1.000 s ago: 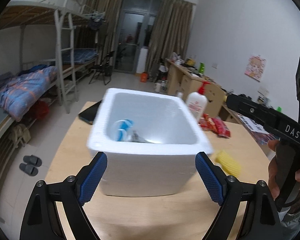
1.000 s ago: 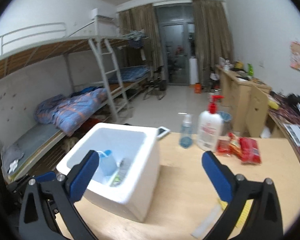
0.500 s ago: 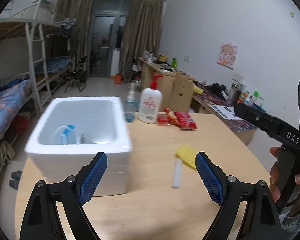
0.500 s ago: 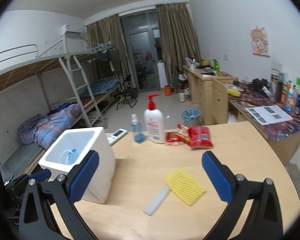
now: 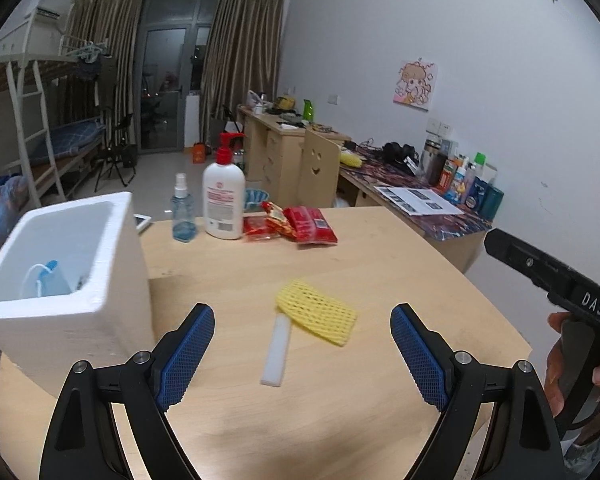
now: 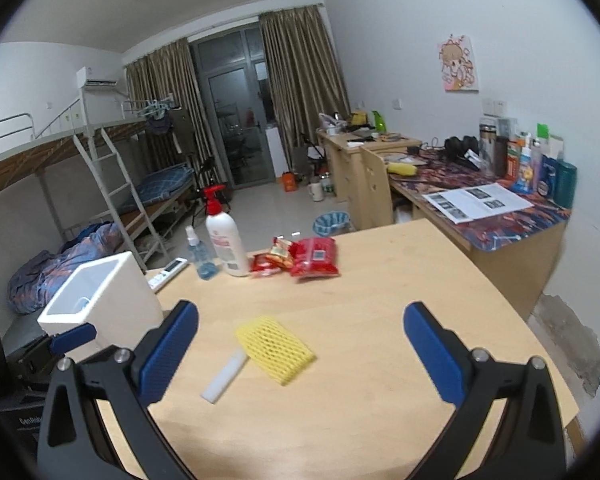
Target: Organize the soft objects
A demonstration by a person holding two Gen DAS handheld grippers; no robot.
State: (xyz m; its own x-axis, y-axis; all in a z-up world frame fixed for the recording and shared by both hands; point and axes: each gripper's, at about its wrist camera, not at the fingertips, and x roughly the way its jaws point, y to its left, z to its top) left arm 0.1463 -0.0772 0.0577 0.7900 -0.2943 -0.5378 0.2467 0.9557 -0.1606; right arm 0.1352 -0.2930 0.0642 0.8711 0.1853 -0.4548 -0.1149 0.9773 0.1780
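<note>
Foam box (image 5: 66, 280) interior mostly hidden: only a blue mask (image 5: 54, 284) with a white loop showed in the left wrist view, rest blocked by the box wall; box cut off at frame left. Frames slightly blurred, labels unreadable. Right tongs seen from the left camera only as a black body with a hand (image 5: 572, 364) on it.

Yellow foam net (image 5: 316, 312) lay flat on the counter (image 5: 400, 264), right of the foam box, well apart from it. White foam strip (image 5: 277, 350) touched the net's near corner. Left tongs (image 5: 302, 354) stood wide, empty, above the counter with net and strip ahead between the tips. Right tongs (image 6: 300, 354) likewise wide and empty, net ahead.

Count: one net, one strip, one box, two bottles beyond the net: pump bottle (image 5: 223, 200), spray bottle (image 5: 183, 214). Red snack packs (image 5: 296, 226): three or so, overlapping.
</note>
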